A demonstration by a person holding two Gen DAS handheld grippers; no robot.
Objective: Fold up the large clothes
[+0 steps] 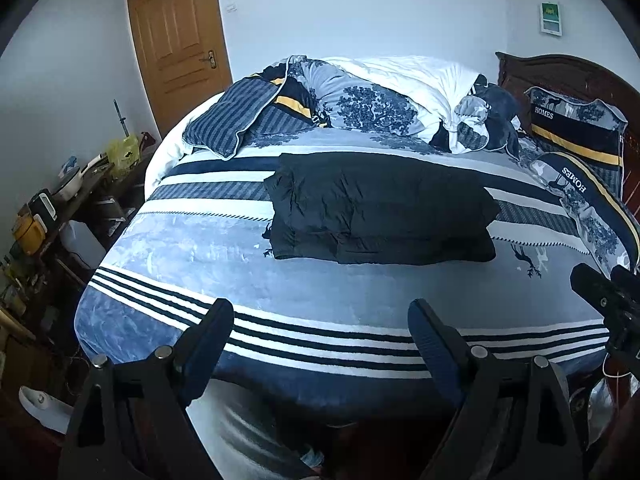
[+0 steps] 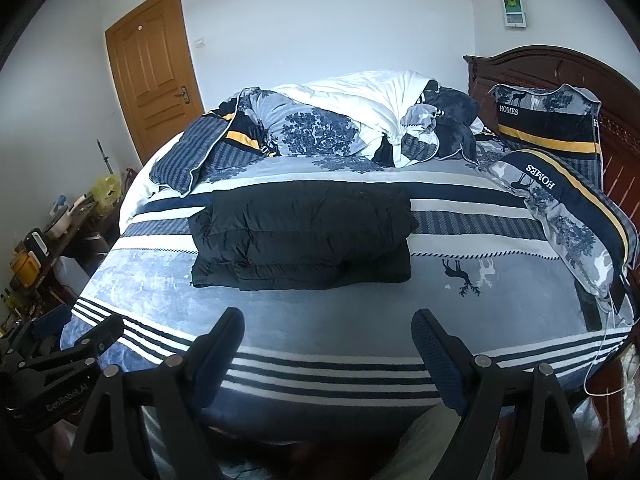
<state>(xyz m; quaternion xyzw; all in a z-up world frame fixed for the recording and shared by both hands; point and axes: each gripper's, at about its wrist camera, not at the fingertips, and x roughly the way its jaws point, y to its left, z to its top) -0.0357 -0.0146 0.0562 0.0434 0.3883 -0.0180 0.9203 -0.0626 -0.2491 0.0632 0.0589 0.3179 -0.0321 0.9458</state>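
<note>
A black padded jacket point(image 1: 380, 208) point(image 2: 302, 236) lies folded into a thick rectangle in the middle of the bed, on the blue and white striped blanket point(image 1: 320, 304) point(image 2: 352, 312). My left gripper point(image 1: 320, 316) hovers over the near edge of the bed, jaws wide apart, nothing between them. My right gripper point(image 2: 328, 324) hangs beside it, open and empty too, short of the jacket. The right gripper shows at the right edge of the left wrist view point(image 1: 604, 300). The left gripper shows at the lower left of the right wrist view point(image 2: 68, 356).
A crumpled duvet point(image 1: 384, 96) point(image 2: 352, 120) and pillows marked HOMES point(image 1: 576, 132) point(image 2: 548, 120) fill the far side, against a dark wooden headboard point(image 2: 560, 68). A cluttered side table point(image 1: 60, 200) stands left of the bed. A wooden door point(image 1: 180, 40) is shut behind.
</note>
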